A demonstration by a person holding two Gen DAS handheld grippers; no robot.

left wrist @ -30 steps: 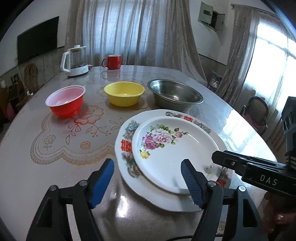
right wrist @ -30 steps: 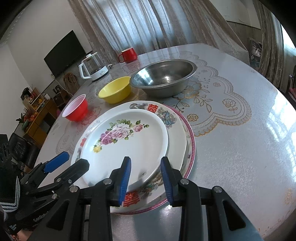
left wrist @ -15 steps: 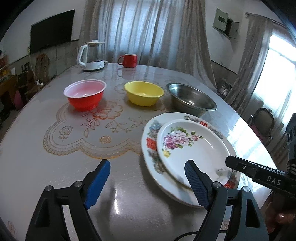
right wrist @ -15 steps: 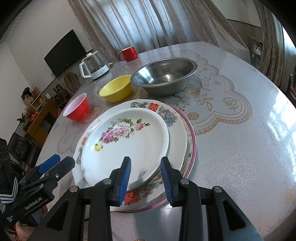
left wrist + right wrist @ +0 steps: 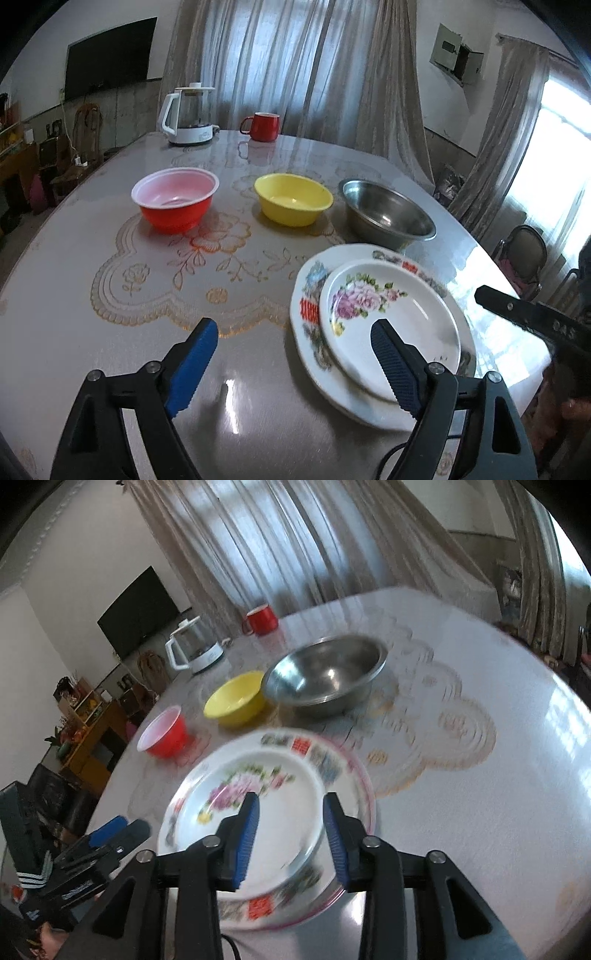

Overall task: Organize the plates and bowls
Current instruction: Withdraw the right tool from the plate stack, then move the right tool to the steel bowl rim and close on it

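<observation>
Change of state: both grippers have pulled back and risen from the plate stack over the last second. The left gripper (image 5: 291,354), earlier low and close over the small floral plate (image 5: 391,317), now sits higher and further left; its fingers are spread wide and hold nothing. The right gripper (image 5: 291,842), which a second ago had its fingers at a narrow gap over the near rim of the stack, now shows a wider, moderate gap, also holding nothing. Its view is blurred and tilted, which indicates motion.

Meaning for the task: the small floral plate lies nested on the large patterned plate (image 5: 306,314), with a pink-rimmed plate (image 5: 364,779) under both. The plate part appears complete. The red bowl (image 5: 173,201), yellow bowl (image 5: 293,199) and steel bowl (image 5: 388,214) stand apart in a row on the counter (image 5: 74,295), unstacked. Judgement: the bowls are the next work.

View differences:
- The left wrist view shows the three bowls sharply, with clear gaps between them, plus the kettle (image 5: 188,114) and red mug (image 5: 263,126) at the far edge. The pink-rimmed plate cannot be made out there.
- The right wrist view shows the pink rim of the lowest plate and the left gripper at lower left.
</observation>
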